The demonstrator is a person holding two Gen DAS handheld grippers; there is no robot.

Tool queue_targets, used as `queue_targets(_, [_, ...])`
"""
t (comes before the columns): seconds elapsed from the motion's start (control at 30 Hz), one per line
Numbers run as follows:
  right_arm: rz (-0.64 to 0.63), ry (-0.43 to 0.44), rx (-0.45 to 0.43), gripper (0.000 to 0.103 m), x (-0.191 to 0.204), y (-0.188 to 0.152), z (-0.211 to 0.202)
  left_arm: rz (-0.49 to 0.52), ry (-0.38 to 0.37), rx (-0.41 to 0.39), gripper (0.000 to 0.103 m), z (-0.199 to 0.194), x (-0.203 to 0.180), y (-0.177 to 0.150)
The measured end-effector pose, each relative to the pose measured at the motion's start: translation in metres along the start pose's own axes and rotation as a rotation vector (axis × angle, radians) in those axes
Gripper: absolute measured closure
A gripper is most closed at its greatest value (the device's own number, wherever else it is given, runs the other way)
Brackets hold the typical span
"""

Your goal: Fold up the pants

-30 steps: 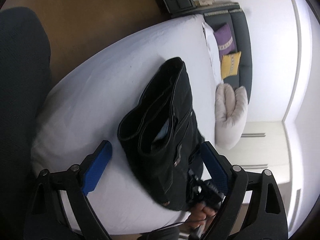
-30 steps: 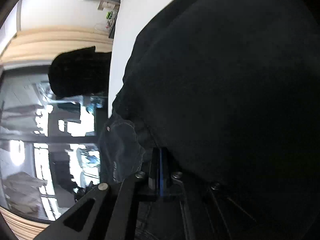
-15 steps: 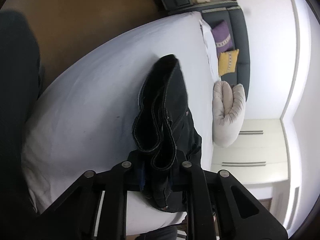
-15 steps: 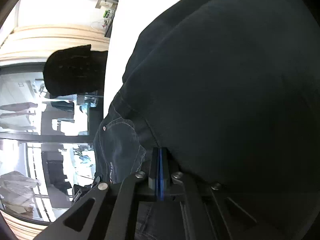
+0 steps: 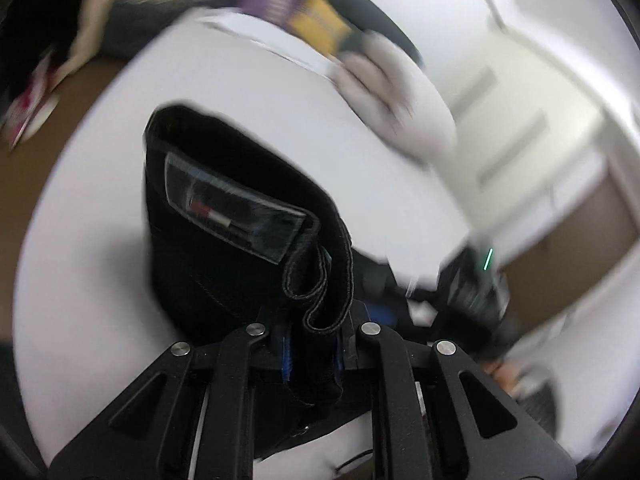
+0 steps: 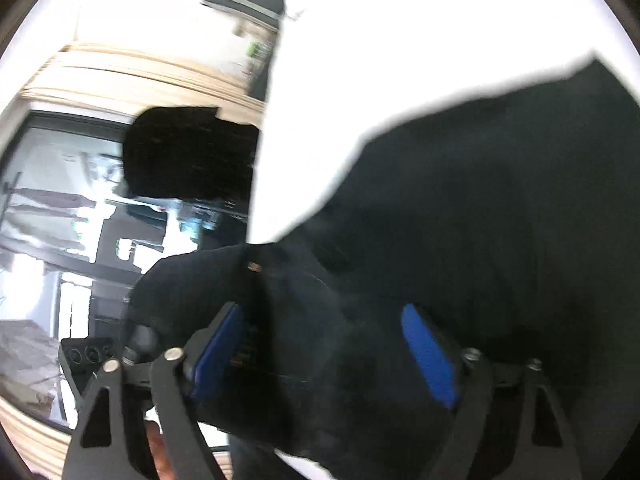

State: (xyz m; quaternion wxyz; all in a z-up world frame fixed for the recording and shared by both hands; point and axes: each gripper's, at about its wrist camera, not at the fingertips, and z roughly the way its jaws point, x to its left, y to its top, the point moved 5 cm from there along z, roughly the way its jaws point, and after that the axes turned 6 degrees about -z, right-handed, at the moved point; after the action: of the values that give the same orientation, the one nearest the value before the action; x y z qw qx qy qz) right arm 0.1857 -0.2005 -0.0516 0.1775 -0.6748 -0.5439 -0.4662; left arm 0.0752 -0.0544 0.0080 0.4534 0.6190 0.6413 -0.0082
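Note:
The black pants (image 5: 224, 240) lie bunched on the white bed (image 5: 100, 300), with an inside label showing. My left gripper (image 5: 314, 344) is shut on a hem fold of the pants near the bed's near edge. In the right wrist view the pants (image 6: 500, 220) fill the right side. My right gripper (image 6: 324, 348) is open, its blue pads (image 6: 428, 356) spread on either side of a bunch of the dark fabric, which rests between them.
A beige pillow (image 5: 396, 92) lies at the head of the bed (image 6: 360, 60). A dark sofa with purple and yellow cushions (image 5: 316, 20) stands behind it. Brown floor (image 5: 24, 168) is to the left. A dark chair back (image 6: 188, 152) stands beside the bed by the window.
My left gripper closed on the pants hem and has swung, lifting the fabric. My right gripper, shut on the pants before, has opened.

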Motion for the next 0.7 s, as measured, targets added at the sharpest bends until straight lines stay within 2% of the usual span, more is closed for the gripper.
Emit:
queue_targets(0.03, [-0.003, 0.041, -0.001, 0.017, 0.005, 0.004, -0.009, 0.066, 0.013, 0.024, 0.09, 0.015, -0.014, -0.01])
queue_targets(0.1, [-0.002, 0.108, 0.003, 0.014, 0.009, 0.008, -0.021, 0.136, 0.036, 0.071, 0.09, 0.039, -0.028, -0.029])
queue_targets(0.13, [0.003, 0.13, 0.007, 0.009, 0.009, 0.007, -0.024, 0.163, 0.052, 0.097, 0.09, 0.049, -0.031, -0.038])
queue_targets(0.2, [0.014, 0.163, 0.017, 0.008, 0.006, 0.007, -0.027, 0.24, 0.093, 0.117, 0.09, 0.061, -0.038, -0.05])
queue_targets(0.37, [0.016, 0.118, 0.067, 0.008, 0.003, 0.005, -0.008, 0.381, 0.156, 0.125, 0.09, 0.07, -0.054, -0.065])
queue_targets(0.53, [-0.058, 0.122, 0.121, 0.008, 0.014, 0.009, -0.001, 0.492, 0.19, 0.158, 0.09, 0.083, -0.068, -0.095])
queue_targets(0.57, [-0.081, 0.11, 0.127, 0.01, 0.017, 0.01, -0.001, 0.505, 0.19, 0.163, 0.09, 0.088, -0.071, -0.099])
queue_targets(0.6, [-0.107, 0.084, 0.138, 0.016, 0.019, 0.011, 0.002, 0.522, 0.192, 0.167, 0.09, 0.091, -0.074, -0.102])
queue_targets(0.63, [-0.129, 0.05, 0.166, 0.028, 0.018, 0.01, 0.006, 0.531, 0.19, 0.17, 0.09, 0.095, -0.077, -0.105])
queue_targets(0.67, [-0.136, 0.026, 0.19, 0.035, 0.015, 0.009, 0.009, 0.537, 0.188, 0.176, 0.09, 0.097, -0.079, -0.108])
queue_targets(0.7, [-0.138, -0.003, 0.205, 0.05, 0.011, 0.007, 0.01, 0.541, 0.188, 0.179, 0.09, 0.099, -0.08, -0.109])
